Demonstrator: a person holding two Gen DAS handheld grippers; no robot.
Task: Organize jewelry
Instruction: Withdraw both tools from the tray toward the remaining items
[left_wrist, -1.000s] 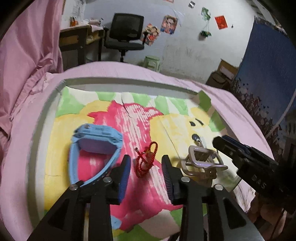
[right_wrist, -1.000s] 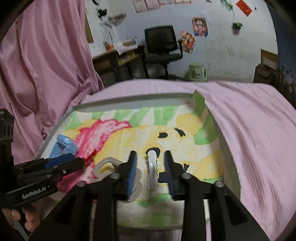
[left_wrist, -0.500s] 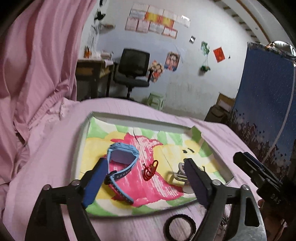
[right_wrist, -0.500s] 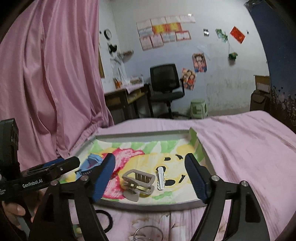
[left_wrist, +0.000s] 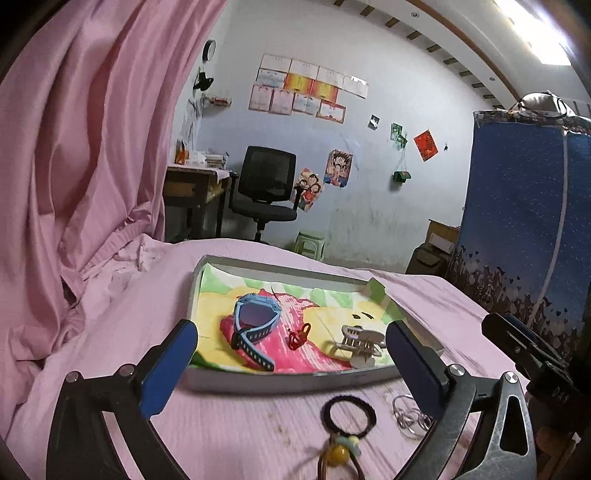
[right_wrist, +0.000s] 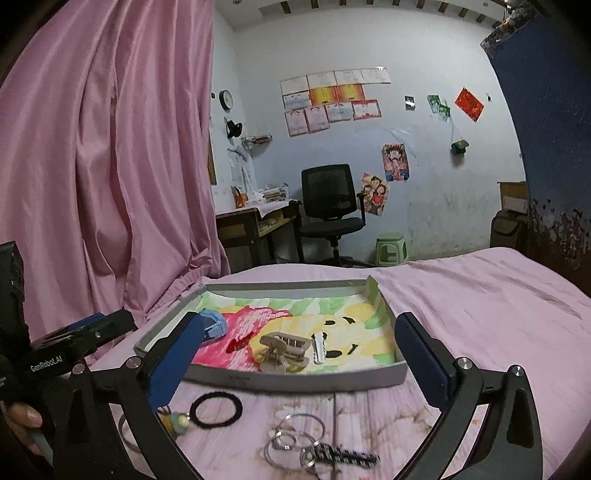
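A shallow grey tray (left_wrist: 280, 380) (right_wrist: 295, 380) with a colourful cartoon lining lies on the pink bed. In it are a blue watch (left_wrist: 255, 325) (right_wrist: 212, 325), a small red beaded piece (left_wrist: 298, 335) (right_wrist: 238, 342), a beige claw clip (left_wrist: 360, 345) (right_wrist: 282, 350) and a white hair clip (right_wrist: 319, 347). In front of the tray lie a black hair tie (left_wrist: 349, 413) (right_wrist: 218, 405) with a yellow-green charm (left_wrist: 338, 454) (right_wrist: 177, 422), and silver rings (left_wrist: 408, 417) (right_wrist: 295, 437) with a dark patterned strap (right_wrist: 343, 458). My left gripper (left_wrist: 291, 369) and right gripper (right_wrist: 295, 363) are both wide open, empty, held back from the tray.
A pink curtain (right_wrist: 103, 166) hangs at the left. Beyond the bed stand a desk (left_wrist: 192, 192), a black office chair (left_wrist: 267, 188) and a green stool (right_wrist: 391, 249). A blue patterned wardrobe (left_wrist: 524, 221) is at the right.
Both grippers opened wide and pulled back from the tray. The white hair clip and the red beaded piece stayed in the tray. The hair tie and rings came into view.
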